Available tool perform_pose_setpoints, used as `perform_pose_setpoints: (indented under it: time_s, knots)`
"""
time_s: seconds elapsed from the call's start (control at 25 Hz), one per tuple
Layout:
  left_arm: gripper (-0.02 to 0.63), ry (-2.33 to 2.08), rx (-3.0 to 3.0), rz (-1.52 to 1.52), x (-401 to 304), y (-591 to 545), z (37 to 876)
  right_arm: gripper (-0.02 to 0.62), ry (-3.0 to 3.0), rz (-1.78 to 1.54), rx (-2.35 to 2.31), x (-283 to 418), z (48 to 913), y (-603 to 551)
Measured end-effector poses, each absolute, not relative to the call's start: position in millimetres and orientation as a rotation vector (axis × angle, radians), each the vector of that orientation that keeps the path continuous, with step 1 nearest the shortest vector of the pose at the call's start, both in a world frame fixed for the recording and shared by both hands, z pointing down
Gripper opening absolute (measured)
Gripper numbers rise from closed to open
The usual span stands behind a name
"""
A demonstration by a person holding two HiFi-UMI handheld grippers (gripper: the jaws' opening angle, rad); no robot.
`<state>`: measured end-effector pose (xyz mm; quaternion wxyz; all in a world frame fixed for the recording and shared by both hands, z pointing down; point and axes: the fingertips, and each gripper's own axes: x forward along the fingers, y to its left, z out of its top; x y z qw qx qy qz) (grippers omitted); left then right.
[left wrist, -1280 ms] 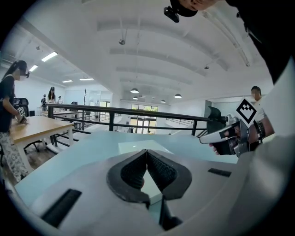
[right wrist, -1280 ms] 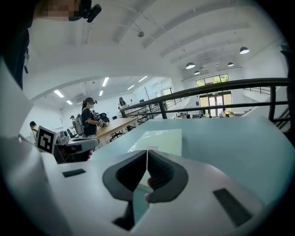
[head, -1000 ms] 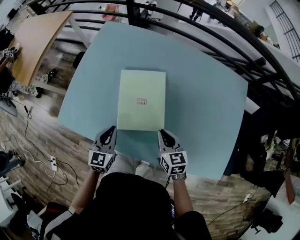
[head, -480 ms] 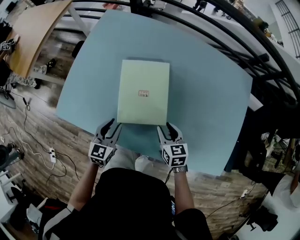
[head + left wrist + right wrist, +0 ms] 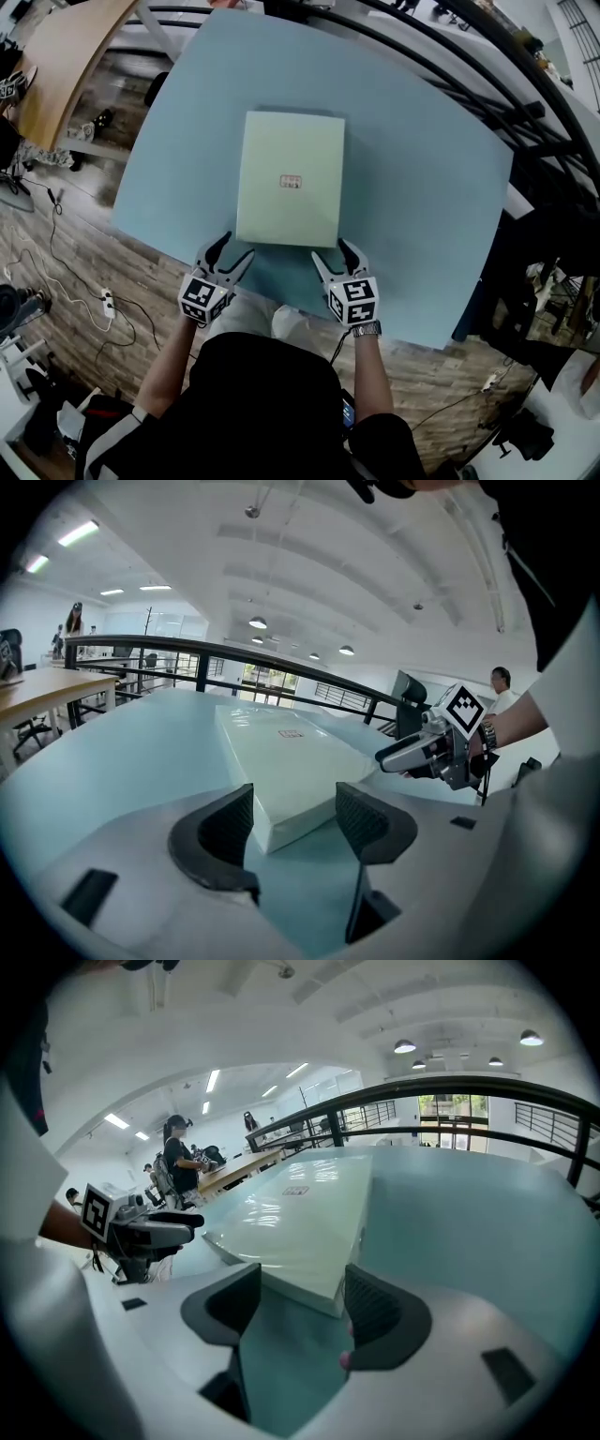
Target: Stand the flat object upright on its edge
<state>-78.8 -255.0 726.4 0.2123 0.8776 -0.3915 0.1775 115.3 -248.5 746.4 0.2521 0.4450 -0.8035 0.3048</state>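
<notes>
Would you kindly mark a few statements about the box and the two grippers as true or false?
1. The flat box lies flat on the table. True.
2. The left gripper is clamped on the box. False: its fingers stand apart, having just been opening, and the box's near corner shows in the gap, unpressed.
3. A small label sits on the box's top face. True.
4. The right gripper is shut. False: its fingers have just been opening too and stand apart, with the other near corner in the gap, untouched.
</notes>
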Motion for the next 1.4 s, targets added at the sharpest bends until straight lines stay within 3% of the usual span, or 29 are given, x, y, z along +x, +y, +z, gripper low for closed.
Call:
perform_pose_setpoints:
  time_s: [0.4, 1.0, 1.4]
  knots:
    - [0.32, -0.977, 2.448, 0.556, -74, -256, 755, 0.279, -2.158, 0.82, 1.129, 112, 766, -250]
    - [0.325, -0.861, 2.452, 0.605, -68, -259, 773, 0.35, -2.142, 0.745, 1.076, 105, 783, -258]
    - [0.33, -0.857, 2.457, 0.63, -67, -256, 773, 0.353, -2.137, 0.763, 1.088, 101, 780, -255]
